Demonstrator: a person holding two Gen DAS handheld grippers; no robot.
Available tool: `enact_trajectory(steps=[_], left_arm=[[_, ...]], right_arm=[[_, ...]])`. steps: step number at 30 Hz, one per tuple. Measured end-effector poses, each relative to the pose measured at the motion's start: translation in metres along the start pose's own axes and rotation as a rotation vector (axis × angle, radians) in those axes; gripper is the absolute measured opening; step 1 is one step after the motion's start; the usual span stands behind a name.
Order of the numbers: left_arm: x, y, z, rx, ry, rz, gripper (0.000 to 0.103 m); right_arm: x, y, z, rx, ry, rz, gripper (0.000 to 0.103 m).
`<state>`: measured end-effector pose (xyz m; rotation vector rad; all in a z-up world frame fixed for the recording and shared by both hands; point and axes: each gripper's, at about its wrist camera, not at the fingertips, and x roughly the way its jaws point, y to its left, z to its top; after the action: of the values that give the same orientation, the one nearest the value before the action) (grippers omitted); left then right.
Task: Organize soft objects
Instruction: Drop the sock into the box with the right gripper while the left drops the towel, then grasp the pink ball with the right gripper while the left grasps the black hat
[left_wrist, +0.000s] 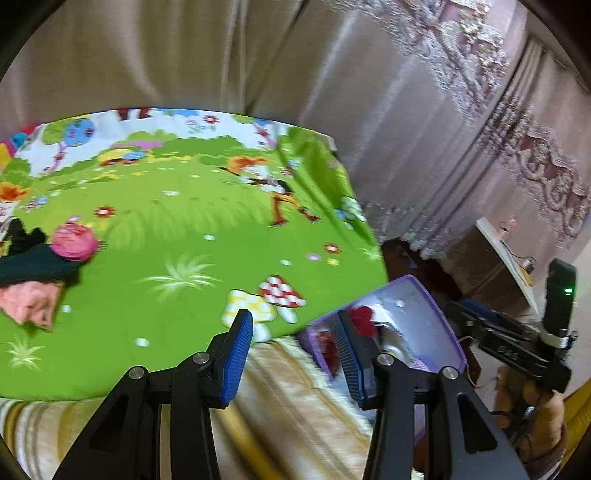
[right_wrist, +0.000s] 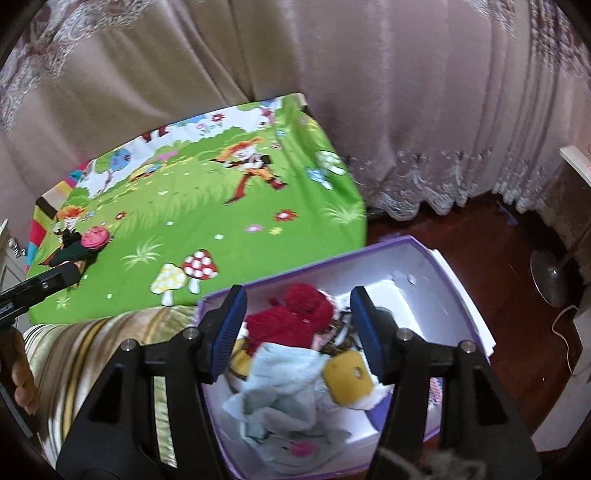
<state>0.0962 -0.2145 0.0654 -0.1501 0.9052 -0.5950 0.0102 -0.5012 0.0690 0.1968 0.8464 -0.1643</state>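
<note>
two blue fingers (right_wrist: 231, 325) parted, red knit (right_wrist: 291, 317) between, untouched

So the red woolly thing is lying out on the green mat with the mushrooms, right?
Not quite. The red woolly thing is in the purple box, on top of the other soft things there, not on the green mat. The right wrist view shows it, below the open right tongs. The mushrooms really are printed on that mat.

A home bedroom: curtains (right_wrist: 369, 92), cartoon bedsheet (right_wrist: 221, 221), wooden floor (right_wrist: 480, 236).
</note>
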Motion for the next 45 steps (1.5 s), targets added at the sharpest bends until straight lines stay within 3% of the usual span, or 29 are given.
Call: enact_trajectory(steps=[26,34,42,45], left_arm=[[-0.074,0.209,0.062,-0.303,-0.173,0.311,0.047],[-0.074,0.246,0.080,-0.388,-0.186,0.335,0.047],[-0.053,0.282,0.096,-0.478,-0.145,0.327,0.047],[-0.042,0.295,0.094,-0.512,-0.123,0.339,0.052]], right_arm=[[0.026,0.155,0.069,-0.247,-0.039,0.220,0.071],[0.041,0.188,0.095,-0.263,-0.054,0.257,0.074],[0.074,0.235,0.114,-0.284,-0.023,0.313,0.076],[0.088,0.256,0.116,-0.296,-0.003,0.341,0.077]])
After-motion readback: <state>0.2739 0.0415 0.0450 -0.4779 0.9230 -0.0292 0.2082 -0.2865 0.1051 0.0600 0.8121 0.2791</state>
